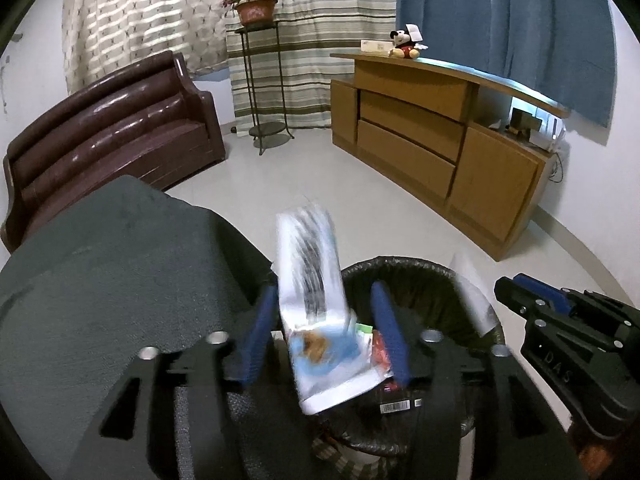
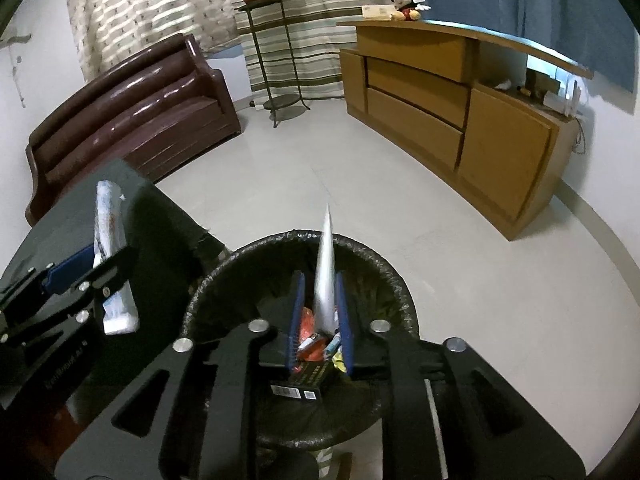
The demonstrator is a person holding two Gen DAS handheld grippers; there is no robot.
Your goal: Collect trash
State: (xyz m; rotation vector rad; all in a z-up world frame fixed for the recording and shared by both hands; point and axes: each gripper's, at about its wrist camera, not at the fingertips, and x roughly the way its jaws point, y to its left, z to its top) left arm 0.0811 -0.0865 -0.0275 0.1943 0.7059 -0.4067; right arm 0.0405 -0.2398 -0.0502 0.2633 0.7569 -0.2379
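Pale floor tiles [image 2: 304, 168] are bordered by a brown sofa [image 1: 112, 128], a plant stand [image 1: 264, 88] and a wooden cabinet [image 1: 432, 136]. Beside a dark table [image 1: 100, 300], a bin [image 2: 376, 276] lined with a black bag is seen, with wrappers and a black box [image 2: 308, 384] inside. A blurred white packet [image 1: 316, 304] is seen between the spread fingers of the left gripper [image 1: 326, 336]. A thin white sheet [image 2: 326, 276] is pinched by the right gripper [image 2: 320, 320] above the bin.

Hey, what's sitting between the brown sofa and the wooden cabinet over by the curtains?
A tall metal plant stand with a potted plant on top stands between the sofa and the cabinet; otherwise bare floor. Both wrist views show it.
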